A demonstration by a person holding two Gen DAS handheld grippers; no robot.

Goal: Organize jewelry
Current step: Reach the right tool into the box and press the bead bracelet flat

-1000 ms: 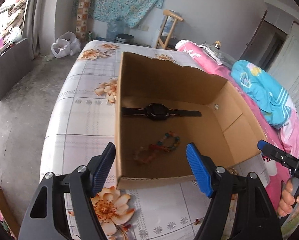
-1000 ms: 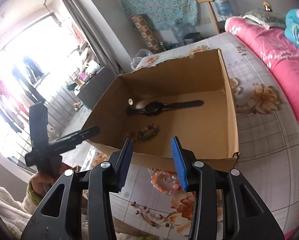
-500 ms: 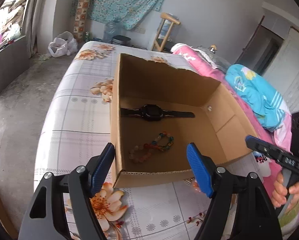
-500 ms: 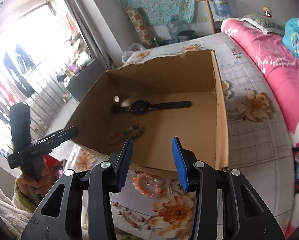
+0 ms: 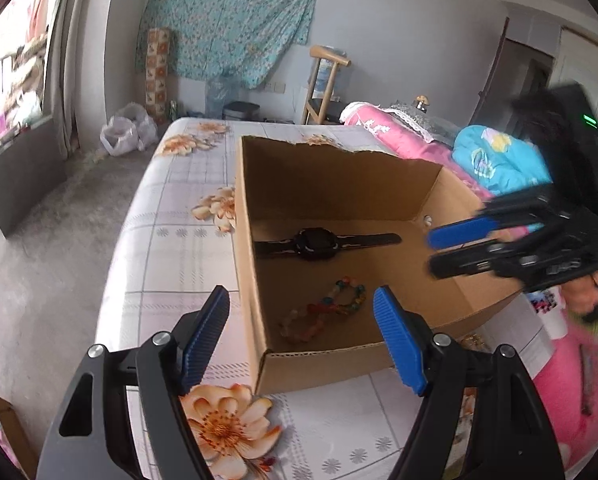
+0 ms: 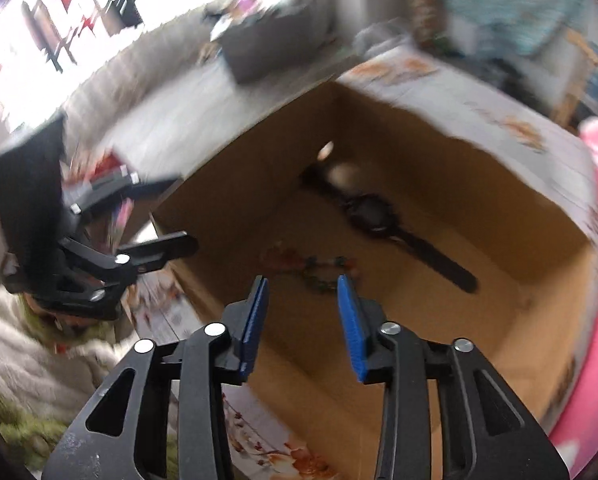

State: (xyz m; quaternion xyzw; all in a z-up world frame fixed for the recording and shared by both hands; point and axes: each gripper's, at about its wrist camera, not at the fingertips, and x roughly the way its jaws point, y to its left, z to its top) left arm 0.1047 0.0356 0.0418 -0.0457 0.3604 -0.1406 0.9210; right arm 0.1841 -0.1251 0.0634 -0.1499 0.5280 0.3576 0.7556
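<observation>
An open cardboard box [image 5: 339, 176] stands on a floral bedsheet. In it lie a black wristwatch [image 5: 317, 242] and a colourful bead bracelet [image 5: 325, 312]. My left gripper [image 5: 301, 308] is open and empty, above the box's near left corner. My right gripper [image 6: 301, 290] is open and empty, above the box's inside, over the bead bracelet [image 6: 311, 266]; the watch [image 6: 379, 216] lies beyond. In the left wrist view the right gripper [image 5: 435, 250] reaches over the box's right wall. The right wrist view is blurred.
The floral sheet [image 5: 179, 216] covers a bed, floor to its left. Pink bedding [image 5: 403, 136] and a blue pillow [image 5: 495, 160] lie right of the box. A printed card [image 5: 539, 320] lies by the box's right wall. A wooden stool [image 5: 325, 80] stands at the far wall.
My right gripper has swung up and over the box's right wall, away from the pink bead bracelet on the sheet, and opened somewhat wider. My left gripper has drawn back and up a little.
</observation>
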